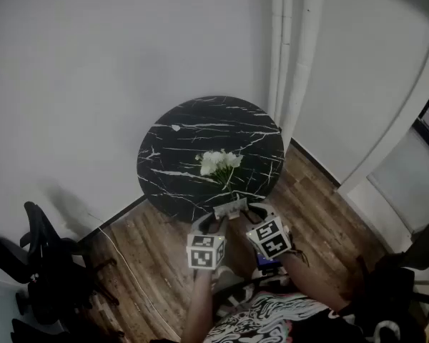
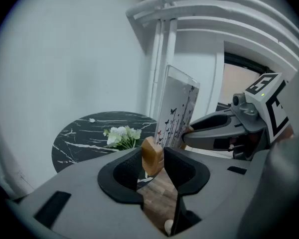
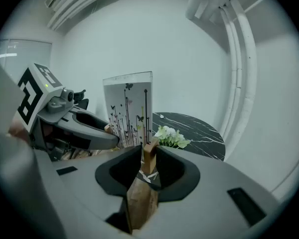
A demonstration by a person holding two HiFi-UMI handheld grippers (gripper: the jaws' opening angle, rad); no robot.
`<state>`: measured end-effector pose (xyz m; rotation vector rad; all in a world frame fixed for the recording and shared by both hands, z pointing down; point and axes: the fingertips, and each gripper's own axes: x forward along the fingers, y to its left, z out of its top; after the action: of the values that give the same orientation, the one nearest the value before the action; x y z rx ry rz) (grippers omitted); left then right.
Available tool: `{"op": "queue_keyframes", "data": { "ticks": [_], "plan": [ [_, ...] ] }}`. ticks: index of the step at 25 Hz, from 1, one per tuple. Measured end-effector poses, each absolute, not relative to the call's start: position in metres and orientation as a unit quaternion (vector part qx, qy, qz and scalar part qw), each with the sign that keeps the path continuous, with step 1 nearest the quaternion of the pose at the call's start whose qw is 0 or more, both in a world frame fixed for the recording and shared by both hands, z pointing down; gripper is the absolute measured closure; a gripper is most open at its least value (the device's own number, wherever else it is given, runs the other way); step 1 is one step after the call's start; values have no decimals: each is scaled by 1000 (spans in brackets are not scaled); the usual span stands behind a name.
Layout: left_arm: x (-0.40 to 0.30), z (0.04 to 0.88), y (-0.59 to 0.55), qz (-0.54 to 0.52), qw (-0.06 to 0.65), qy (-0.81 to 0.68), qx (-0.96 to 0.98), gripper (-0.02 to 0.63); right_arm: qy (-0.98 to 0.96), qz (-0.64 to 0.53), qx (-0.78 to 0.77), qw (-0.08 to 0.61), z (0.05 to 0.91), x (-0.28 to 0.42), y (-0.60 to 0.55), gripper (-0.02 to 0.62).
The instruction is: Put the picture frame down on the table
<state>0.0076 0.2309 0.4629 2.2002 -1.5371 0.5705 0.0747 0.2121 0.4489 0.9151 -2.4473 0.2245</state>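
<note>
The picture frame [image 1: 230, 207] is a clear upright panel printed with black stems and butterflies [image 2: 177, 111], standing on a light wooden base. Both grippers hold it in the air just in front of the near edge of the round black marble table [image 1: 193, 131]. My left gripper [image 1: 210, 222] is shut on one end of the wooden base [image 2: 152, 155]. My right gripper [image 1: 253, 214] is shut on the other end [image 3: 149, 153]. In each gripper view the opposite gripper shows beside the panel: the right one [image 2: 224, 131] and the left one [image 3: 84, 128].
A bunch of white flowers [image 1: 220, 163] lies on the table's near half. White pipes [image 1: 293, 48] run up the wall corner behind it. A black office chair [image 1: 36, 263] stands at the left, and a cable [image 1: 129, 263] trails over the wood floor.
</note>
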Motion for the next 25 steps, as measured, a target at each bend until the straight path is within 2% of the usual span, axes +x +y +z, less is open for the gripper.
{"op": "queue_keyframes", "data": {
  "ticks": [25],
  "plan": [
    [14,454,241,210,195,-551,784,460,-908,90,328,243,445,82,219,497]
  ]
}}
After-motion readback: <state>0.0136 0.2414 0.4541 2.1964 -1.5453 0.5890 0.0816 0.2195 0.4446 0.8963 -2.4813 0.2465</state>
